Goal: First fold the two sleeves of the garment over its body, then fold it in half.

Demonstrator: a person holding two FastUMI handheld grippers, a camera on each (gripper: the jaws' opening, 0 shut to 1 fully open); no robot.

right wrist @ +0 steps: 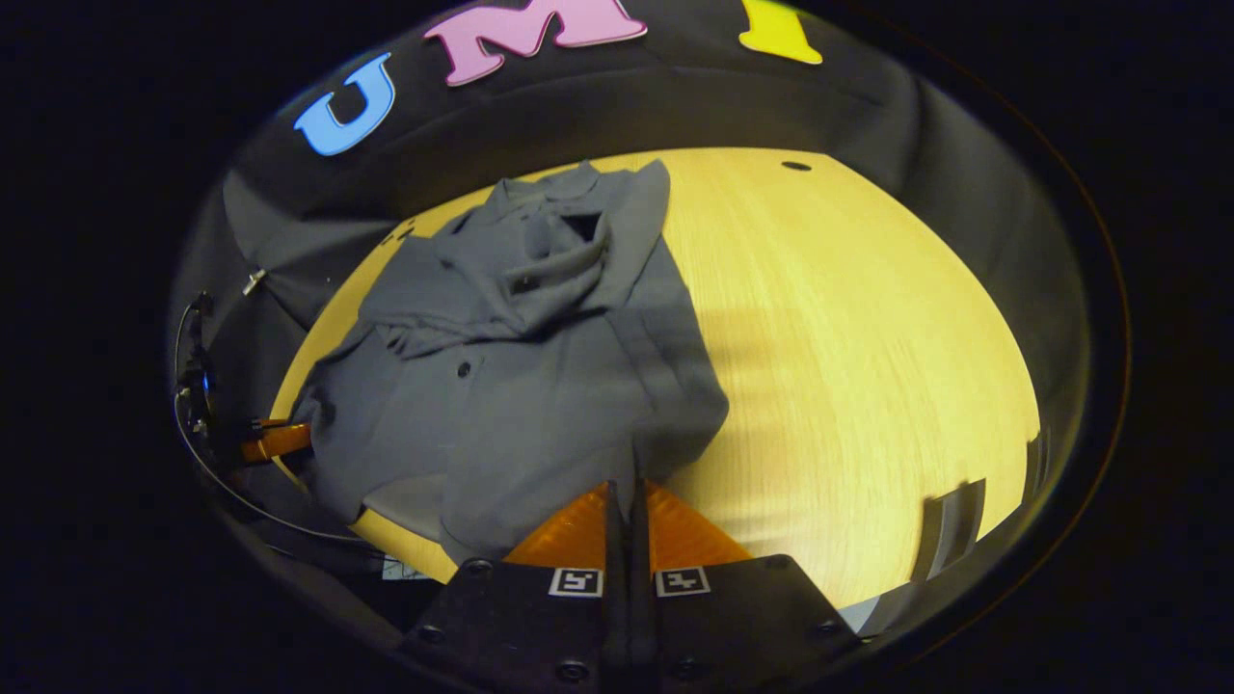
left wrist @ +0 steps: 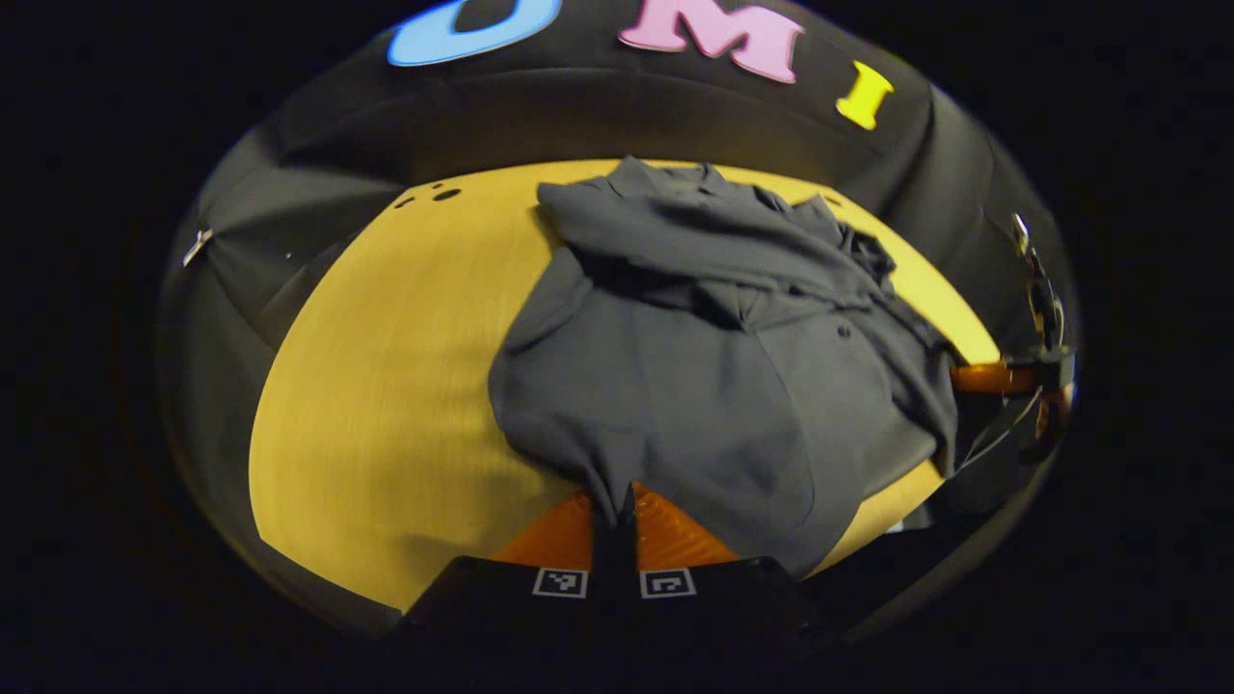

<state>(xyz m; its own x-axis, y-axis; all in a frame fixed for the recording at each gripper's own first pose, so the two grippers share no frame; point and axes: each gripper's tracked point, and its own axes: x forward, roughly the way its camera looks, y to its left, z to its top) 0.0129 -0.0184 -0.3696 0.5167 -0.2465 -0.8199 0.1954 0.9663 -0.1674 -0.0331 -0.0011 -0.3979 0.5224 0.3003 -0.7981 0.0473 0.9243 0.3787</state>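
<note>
Both grippers sit at the near hem of a grey shirt [left wrist: 694, 386] that lies on a yellow wooden table [left wrist: 386, 386]. In the left gripper view, the left gripper [left wrist: 617, 506] has its fingers drawn together with a fold of the hem's corner pinched between them — the cloth rises to a small peak right at the tips. In the right gripper view, the right gripper [right wrist: 627, 501] likewise has its fingers closed with no gap to speak of, and the opposite corner of the hem runs in between the tips.

The shirt spreads from these two corners toward the far edge of the table, collar end farthest away. Its upper part is rumpled: the sleeves are heaped across the chest in loose, overlapping folds, not lying flat. A small dark button [right wrist: 464, 369] shows on the front, below the bunched cloth. The lower body is fairly smooth, with one side hanging just over the near table edge. Black cloth walls [right wrist: 868, 125] stand behind the table.
</note>
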